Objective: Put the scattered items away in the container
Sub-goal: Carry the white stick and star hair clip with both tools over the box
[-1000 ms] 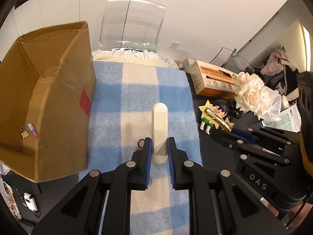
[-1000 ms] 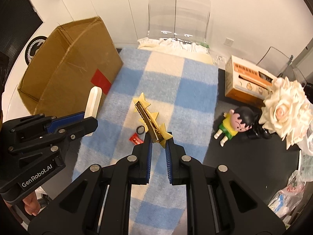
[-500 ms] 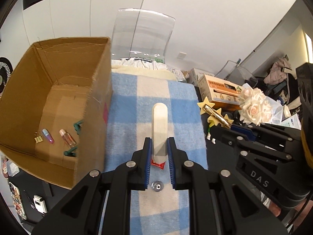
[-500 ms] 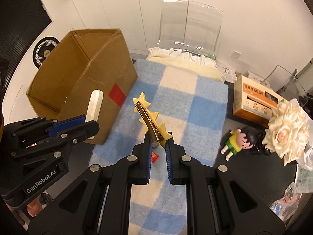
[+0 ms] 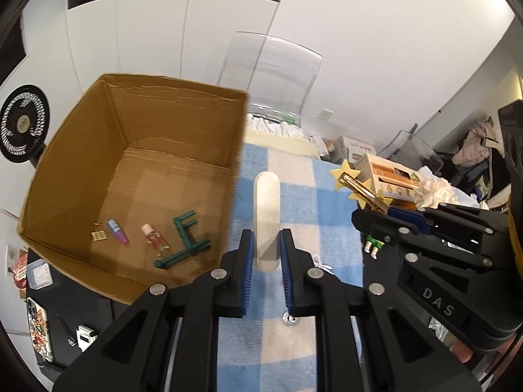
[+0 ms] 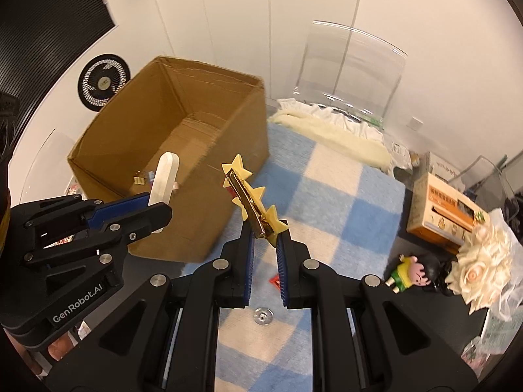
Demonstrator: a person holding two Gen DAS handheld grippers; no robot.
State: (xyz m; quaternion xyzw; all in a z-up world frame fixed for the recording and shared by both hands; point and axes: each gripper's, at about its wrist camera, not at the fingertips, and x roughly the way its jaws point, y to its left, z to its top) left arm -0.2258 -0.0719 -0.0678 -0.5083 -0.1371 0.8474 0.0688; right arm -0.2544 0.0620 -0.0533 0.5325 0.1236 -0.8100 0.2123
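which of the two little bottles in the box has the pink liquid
The small bottle with the pale blue cap, lying next to the gold binder clip in the cardboard box. The other bottle has a pink cap and looks clear.

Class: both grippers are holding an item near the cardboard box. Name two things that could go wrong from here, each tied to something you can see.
1. The left gripper holds the white stick beside the box, not over it; released here, it would land on the blanket.
2. The right gripper pinches only the tip of the star clip, which tilts out far; it might pivot or slip.
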